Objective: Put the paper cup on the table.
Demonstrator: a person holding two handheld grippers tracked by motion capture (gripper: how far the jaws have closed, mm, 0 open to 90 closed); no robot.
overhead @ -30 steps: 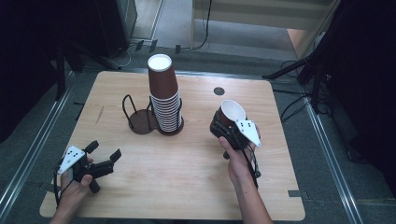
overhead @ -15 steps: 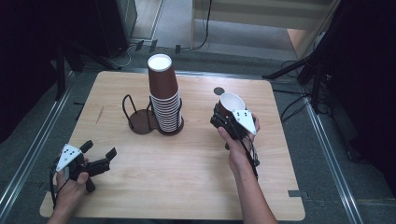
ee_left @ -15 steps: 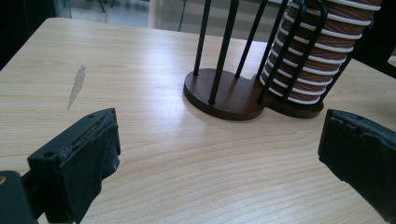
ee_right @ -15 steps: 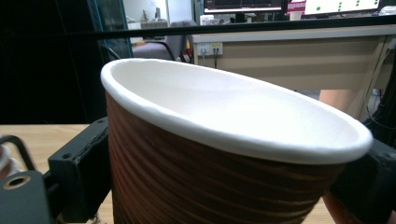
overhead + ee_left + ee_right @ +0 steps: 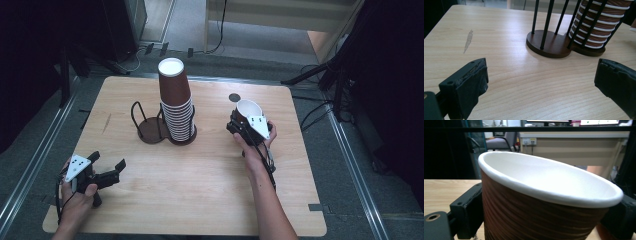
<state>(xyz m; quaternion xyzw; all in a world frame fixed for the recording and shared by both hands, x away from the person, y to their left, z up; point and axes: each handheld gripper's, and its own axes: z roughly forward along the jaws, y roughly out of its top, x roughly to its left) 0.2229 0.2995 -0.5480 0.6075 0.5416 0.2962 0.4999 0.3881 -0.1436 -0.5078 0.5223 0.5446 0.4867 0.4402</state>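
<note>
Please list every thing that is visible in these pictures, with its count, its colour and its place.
Paper cup: one, brown with white inside, right of table centre, between the right gripper's jaws.
Cup stack: one, brown with white rims, upside down in the holder.
Cup holder: one, dark brown base with black rods, table centre.
Table: one, light wood.
Left gripper: one, black, near left corner, jaws apart.
Right gripper: one, black, on the cup.

brown cup (image 5: 247, 109), seemingly in right gripper (image 5: 239, 123), right of cup stack (image 5: 176, 102)
</note>
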